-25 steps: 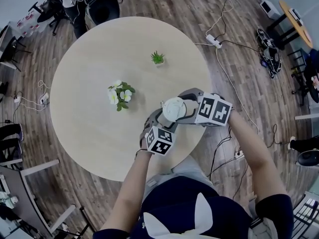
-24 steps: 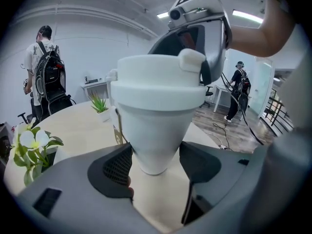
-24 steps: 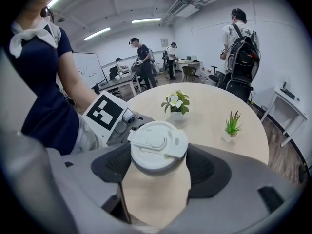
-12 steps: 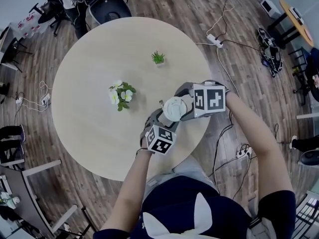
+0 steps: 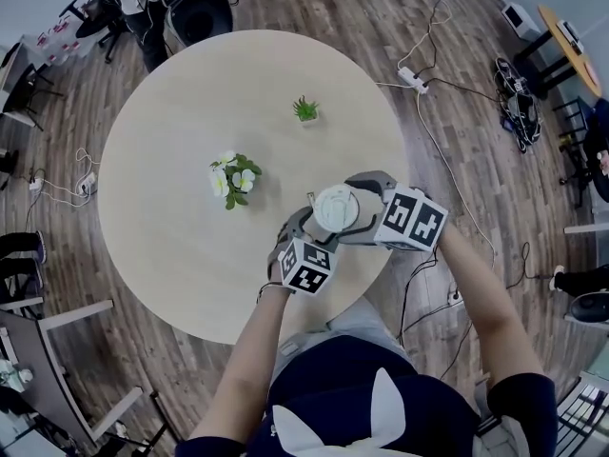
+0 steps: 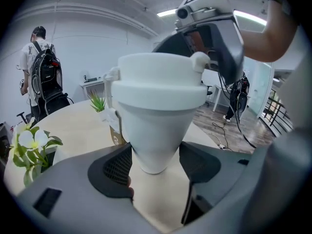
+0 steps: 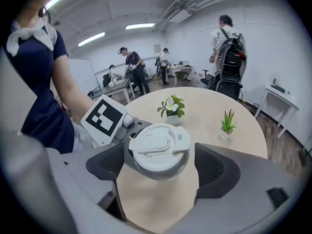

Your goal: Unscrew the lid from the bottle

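Round and pale, the tabletop (image 5: 171,160) stands on a plank floor (image 5: 457,27). Over its near right part the bottle (image 6: 156,126) is held up in the air. From overhead only its lid (image 5: 335,208) shows, since the body is hidden beneath the lid and between the two tools. The right tool view likewise gives the lid alone.

The left tool (image 6: 155,165) is clenched on the bottle, its dark ribbed pads pressing both sides of the narrow lower end. The bottle is white and widens upward like a funnel. Its broad lid sits on top, with a flip cap across it and a small knob at the rim (the cap's hinge side is hard to make out).

The right tool (image 7: 158,167) reaches in from the right with the lid between its jaws. The jaws are opening and a slim gap shows on each side, so nothing is gripped there.

Just behind the bottle a small brownish thing (image 6: 116,138) is half covered and cannot be identified. Farther off on the tabletop stand a white-flowered plant (image 5: 231,179) and, beyond it, a small green plant (image 5: 304,110), both well clear of the tools. Cables (image 5: 423,131) and a power strip (image 5: 411,77) lie on the floor to the right. At the far side a person with a backpack (image 6: 41,77) stands, cut off by the frame edge in the head view
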{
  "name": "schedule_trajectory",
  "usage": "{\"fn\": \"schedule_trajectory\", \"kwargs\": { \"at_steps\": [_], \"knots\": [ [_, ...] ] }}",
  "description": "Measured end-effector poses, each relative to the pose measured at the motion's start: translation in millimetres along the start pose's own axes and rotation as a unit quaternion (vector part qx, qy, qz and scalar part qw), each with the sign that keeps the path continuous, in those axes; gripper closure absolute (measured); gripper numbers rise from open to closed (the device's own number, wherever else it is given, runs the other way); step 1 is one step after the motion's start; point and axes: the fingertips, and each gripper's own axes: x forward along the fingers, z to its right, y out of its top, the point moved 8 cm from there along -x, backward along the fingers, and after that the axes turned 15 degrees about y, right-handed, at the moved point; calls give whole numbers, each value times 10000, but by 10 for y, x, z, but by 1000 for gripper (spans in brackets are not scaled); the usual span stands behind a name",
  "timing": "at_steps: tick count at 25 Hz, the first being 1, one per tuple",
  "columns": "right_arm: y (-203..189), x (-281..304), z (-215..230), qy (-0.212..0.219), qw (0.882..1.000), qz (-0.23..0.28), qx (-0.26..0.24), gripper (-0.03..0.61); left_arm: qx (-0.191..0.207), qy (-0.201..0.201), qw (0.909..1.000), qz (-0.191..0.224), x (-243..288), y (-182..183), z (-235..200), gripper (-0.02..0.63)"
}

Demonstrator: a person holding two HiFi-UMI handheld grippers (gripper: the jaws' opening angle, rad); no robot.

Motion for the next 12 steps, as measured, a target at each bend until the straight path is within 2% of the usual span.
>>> {"fn": "schedule_trajectory", "kwargs": {
  "at_steps": [2, 4, 6, 9, 12],
  "knots": [
    [-20, 2, -53, -348, 9958, 736, 417, 141, -4, 6, 10000, -5, -1, 0, -7, 299],
    [-14, 41, -98, -914, 9861, 1190, 713, 149, -12, 13, 10000, -13, -8, -4, -18, 299],
    [5, 105, -139, -1432, 9738, 1495, 941, 149, -23, 16, 10000, -20, -11, -9, -20, 299],
    [43, 174, -172, -1932, 9528, 1933, 1324, 160, -32, 23, 10000, -48, -10, -13, -17, 299],
    [63, 219, -169, -2321, 9438, 1911, 1376, 179, -42, 30, 10000, -67, -9, -15, -18, 299]
  ]
}}
